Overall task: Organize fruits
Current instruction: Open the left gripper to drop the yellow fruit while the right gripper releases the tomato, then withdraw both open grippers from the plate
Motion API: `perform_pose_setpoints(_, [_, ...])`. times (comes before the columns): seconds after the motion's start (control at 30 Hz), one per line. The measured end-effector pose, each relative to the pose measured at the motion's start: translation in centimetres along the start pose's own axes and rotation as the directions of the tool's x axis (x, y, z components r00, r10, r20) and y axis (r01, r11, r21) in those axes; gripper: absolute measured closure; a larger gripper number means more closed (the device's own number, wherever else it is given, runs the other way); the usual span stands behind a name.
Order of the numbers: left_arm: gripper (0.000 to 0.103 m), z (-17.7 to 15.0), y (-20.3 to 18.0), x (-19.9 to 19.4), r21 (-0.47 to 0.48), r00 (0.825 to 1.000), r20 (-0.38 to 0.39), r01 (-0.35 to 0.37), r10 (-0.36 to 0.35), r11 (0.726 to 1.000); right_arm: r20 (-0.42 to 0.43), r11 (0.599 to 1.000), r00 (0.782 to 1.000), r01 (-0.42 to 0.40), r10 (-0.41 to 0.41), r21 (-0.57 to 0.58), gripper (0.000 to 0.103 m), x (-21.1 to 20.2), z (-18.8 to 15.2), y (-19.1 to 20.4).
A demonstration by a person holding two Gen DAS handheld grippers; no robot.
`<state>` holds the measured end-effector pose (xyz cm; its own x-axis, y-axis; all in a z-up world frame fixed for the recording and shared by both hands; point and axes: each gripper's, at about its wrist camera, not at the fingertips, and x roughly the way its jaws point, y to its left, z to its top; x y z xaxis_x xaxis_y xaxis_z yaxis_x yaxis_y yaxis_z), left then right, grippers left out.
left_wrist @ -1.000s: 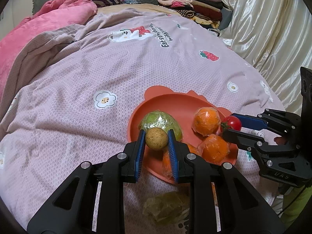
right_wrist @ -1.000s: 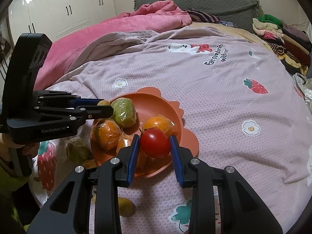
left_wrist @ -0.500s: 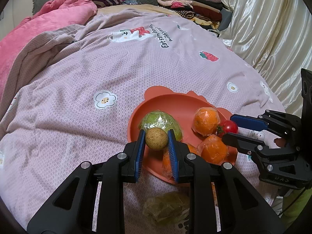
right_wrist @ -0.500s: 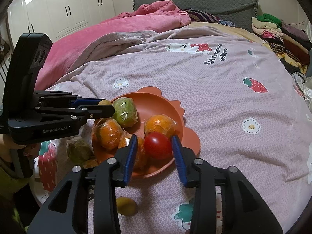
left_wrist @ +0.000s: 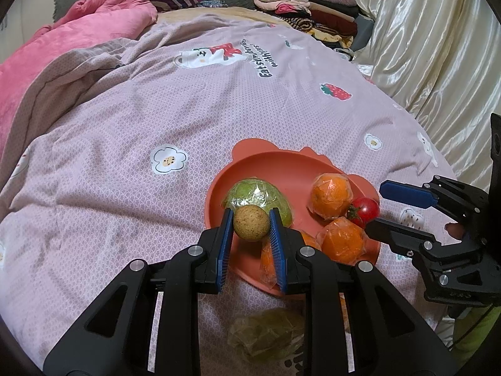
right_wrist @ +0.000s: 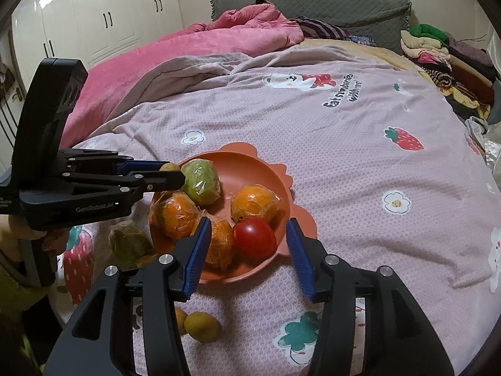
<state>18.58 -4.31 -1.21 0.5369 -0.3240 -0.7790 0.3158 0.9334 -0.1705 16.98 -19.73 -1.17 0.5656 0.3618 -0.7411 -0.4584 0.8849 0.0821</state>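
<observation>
The left gripper (left_wrist: 251, 223) pinches a small round brown fruit (left_wrist: 251, 222) between its blue pads, hanging over the near rim of the orange plate (left_wrist: 275, 169), with free plate floor ahead beyond the wrapped green fruit (left_wrist: 258, 192); the right gripper (right_wrist: 249, 244) is spread wide around the tomato (right_wrist: 255, 237) resting on the plate

We see the plate (right_wrist: 275, 169) lying on the bedspread (right_wrist: 360, 163) with the tomato (right_wrist: 255, 237) in it at its near edge. Left of the plate lies a wrapped fruit (right_wrist: 128, 242), and before it two small fruits (right_wrist: 200, 326).
</observation>
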Motion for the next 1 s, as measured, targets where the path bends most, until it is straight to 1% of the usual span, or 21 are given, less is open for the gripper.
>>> perform_pose_setpoints(0.37, [0.087, -0.1, 0.2, -0.2, -0.010, 1.000, 0.008, 0.000, 0.001, 1.000, 0.003, 1.000, 1.000, 0.008, -0.008, -0.002, 0.048, -0.3, 0.0, 0.0])
perform_pose_setpoints(0.43, [0.081, -0.1, 0.2, -0.3, -0.013, 1.000, 0.011, -0.001, 0.002, 1.000, 0.002, 1.000, 1.000, 0.011, -0.011, -0.001, 0.046, -0.4, -0.1, 0.1])
perform_pose_setpoints(0.57, [0.077, -0.1, 0.3, -0.8, -0.018, 1.000, 0.022, -0.003, 0.003, 1.000, 0.004, 1.000, 1.000, 0.019, -0.019, 0.001, 0.043, -0.7, -0.1, 0.1])
perform_pose_setpoints(0.63, [0.071, -0.1, 0.3, -1.1, -0.020, 1.000, 0.029, -0.006, 0.006, 1.000, 0.007, 1.000, 1.000, 0.024, -0.024, 0.001, 0.040, -0.8, -0.1, 0.1])
perform_pose_setpoints(0.77, [0.065, -0.2, 0.3, -1.9, -0.021, 0.999, 0.048, -0.016, 0.017, 1.000, 0.012, 0.999, 0.999, 0.033, -0.033, 0.003, 0.037, -1.2, -0.1, 0.2])
perform_pose_setpoints(0.83, [0.059, -0.2, 0.4, -2.2, -0.024, 0.998, 0.054, -0.019, 0.020, 1.000, 0.014, 0.999, 0.999, 0.038, -0.038, 0.004, 0.035, -1.3, -0.2, 0.3])
perform_pose_setpoints(0.97, [0.053, -0.4, 0.7, -3.0, -0.042, 0.997, 0.067, -0.021, 0.023, 0.999, 0.019, 0.999, 0.999, 0.044, -0.044, 0.007, 0.032, -1.7, -0.2, 0.4])
perform_pose_setpoints(1.0, [0.049, -0.4, 0.8, -3.3, -0.046, 0.997, 0.071, -0.024, 0.027, 0.999, 0.020, 0.999, 0.999, 0.045, -0.045, 0.008, 0.032, -1.8, -0.3, 0.4])
